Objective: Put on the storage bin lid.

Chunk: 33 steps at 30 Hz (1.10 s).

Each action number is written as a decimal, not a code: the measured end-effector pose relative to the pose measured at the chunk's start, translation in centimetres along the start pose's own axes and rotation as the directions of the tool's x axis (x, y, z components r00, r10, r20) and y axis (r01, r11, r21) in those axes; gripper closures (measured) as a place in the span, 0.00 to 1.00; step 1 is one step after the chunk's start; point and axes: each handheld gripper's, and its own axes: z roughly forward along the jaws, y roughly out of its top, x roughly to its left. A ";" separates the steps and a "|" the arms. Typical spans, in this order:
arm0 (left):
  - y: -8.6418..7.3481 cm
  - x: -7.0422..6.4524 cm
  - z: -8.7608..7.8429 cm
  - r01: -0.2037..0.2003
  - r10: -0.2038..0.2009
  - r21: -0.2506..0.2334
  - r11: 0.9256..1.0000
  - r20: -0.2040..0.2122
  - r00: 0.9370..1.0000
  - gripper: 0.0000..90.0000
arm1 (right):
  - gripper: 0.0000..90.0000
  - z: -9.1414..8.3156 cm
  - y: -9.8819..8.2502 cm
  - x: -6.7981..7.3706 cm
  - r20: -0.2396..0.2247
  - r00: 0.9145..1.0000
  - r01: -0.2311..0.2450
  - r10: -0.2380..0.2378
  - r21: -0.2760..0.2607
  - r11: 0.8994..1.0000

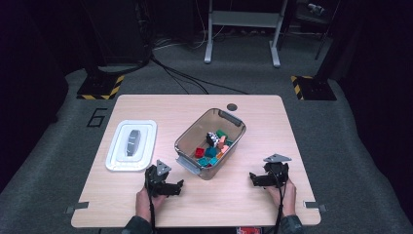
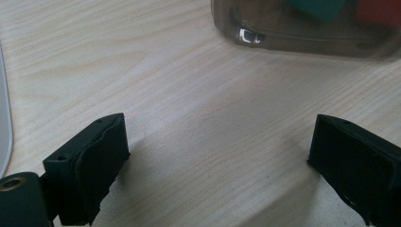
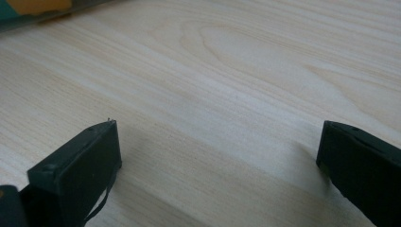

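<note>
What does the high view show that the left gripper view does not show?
High view alone: the white lid, the bin's open top with the coloured blocks, the right tool, both hands, the floor. Left gripper view alone: the left tool from close, its jaws wide apart over bare wood. Both: the wooden table, the bin, the left tool.

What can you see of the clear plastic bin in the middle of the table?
The smoky translucent plastic bin is rectangular with rounded corners and a grey latch handle at each short end. It stands upright and lidless, set diagonally mid-table on the light wooden table. Inside lie small coloured blocks: red, teal, green, orange, one black-and-white. Its white lid lies apart to the left. Nothing else touches it; both tongs rest nearer the person.
</note>
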 end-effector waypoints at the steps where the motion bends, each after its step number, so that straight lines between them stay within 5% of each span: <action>1: 0.0 0.0 0.0 -0.001 0.001 0.000 1.000 0.000 1.000 0.06 | 0.00 0.0 -0.1 -0.1 0.000 1.000 0.008 -0.008 -0.005 1.000; 10: -0.1 0.3 -0.3 -0.014 0.014 0.009 1.000 0.010 1.000 0.06 | 0.00 -0.2 -0.4 0.3 0.019 0.999 -0.031 0.031 -0.015 0.999; 13: 0.0 0.6 -0.6 -0.017 0.018 0.045 0.999 -0.005 1.000 0.05 | 0.00 -0.4 -0.6 0.0 -0.012 1.000 -0.003 0.002 -0.013 1.000; 18: 0.6 1.6 -1.5 -0.003 0.003 0.020 1.000 -0.006 1.000 0.06 | 0.00 -0.5 -0.6 -0.2 -0.021 1.000 0.019 -0.019 -0.011 1.000; 20: 1.2 2.8 -2.3 0.033 -0.033 -0.003 0.999 -0.008 0.999 0.06 | 0.00 -0.4 -0.6 -0.3 -0.036 0.999 0.028 -0.028 -0.006 1.000; 26: 2.2 5.0 -3.0 0.048 -0.048 0.010 0.999 -0.038 0.998 0.05 | 0.00 -0.4 -0.6 -0.4 -0.038 0.999 0.031 -0.032 -0.007 0.999; 27: 2.5 5.7 -3.2 0.080 -0.081 -0.007 0.997 -0.050 0.996 0.05 | 0.00 -0.4 -0.6 -0.3 -0.038 0.999 0.030 -0.030 -0.006 1.000; 33: 3.6 8.4 -3.8 0.124 -0.127 -0.030 0.992 -0.104 0.986 0.05 | 0.00 -0.4 -0.6 -0.4 -0.040 0.999 0.034 -0.034 -0.007 0.999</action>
